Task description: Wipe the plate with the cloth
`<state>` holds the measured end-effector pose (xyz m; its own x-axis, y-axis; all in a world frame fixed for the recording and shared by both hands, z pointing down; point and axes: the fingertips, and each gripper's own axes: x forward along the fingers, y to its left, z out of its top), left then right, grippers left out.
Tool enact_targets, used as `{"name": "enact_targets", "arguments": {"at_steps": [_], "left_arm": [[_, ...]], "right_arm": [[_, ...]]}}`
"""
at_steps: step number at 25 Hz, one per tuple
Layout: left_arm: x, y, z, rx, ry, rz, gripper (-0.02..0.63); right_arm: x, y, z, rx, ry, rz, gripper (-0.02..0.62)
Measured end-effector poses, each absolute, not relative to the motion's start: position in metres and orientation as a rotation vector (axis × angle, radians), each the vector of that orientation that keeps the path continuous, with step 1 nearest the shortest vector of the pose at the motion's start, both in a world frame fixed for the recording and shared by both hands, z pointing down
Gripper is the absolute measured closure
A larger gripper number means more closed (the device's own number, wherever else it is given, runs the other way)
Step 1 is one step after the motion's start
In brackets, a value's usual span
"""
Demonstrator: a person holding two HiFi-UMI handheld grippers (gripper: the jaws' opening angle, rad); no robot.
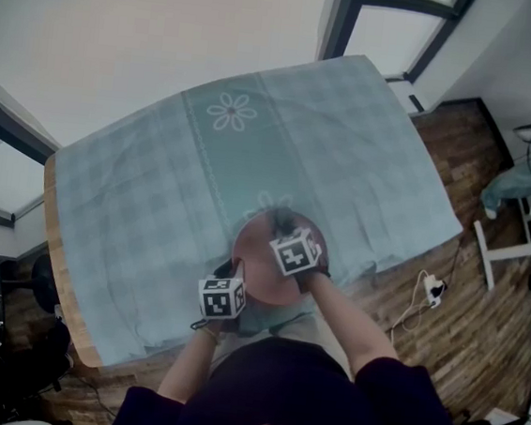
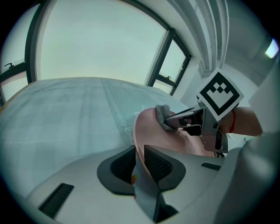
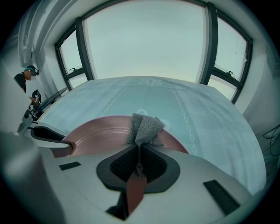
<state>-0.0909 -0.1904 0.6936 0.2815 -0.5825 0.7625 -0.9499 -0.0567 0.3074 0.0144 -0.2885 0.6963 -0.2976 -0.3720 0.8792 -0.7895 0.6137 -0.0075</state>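
Two firm clamps: left gripper (image 2: 139,154) on plate (image 3: 98,131) rim, right gripper (image 3: 139,156) on cloth (image 3: 144,126) (plate half-hidden overhead)

Daylight from the windows (image 3: 144,43) washes both gripper views, and I see the panes blown out to a flat, pale white. My head view is dimmer and softer, with a grey-green cast and murky corners. Shadows on the tablecloth (image 1: 155,186) are faint and diffuse. The plate (image 3: 100,131) carries a soft, even sheen. Both gripper views bow straight lines into curves and fall to black at the corners, and the near foreground looks slightly soft.
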Motion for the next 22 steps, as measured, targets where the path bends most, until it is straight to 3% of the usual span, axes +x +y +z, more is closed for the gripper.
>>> {"name": "enact_targets", "arguments": {"at_steps": [22], "left_arm": [[-0.091, -0.190, 0.695, 1.741, -1.391, 0.570, 0.532]], "right_arm": [[-0.038, -0.239, 0.690, 0.770, -2.030, 0.504, 0.563]]}}
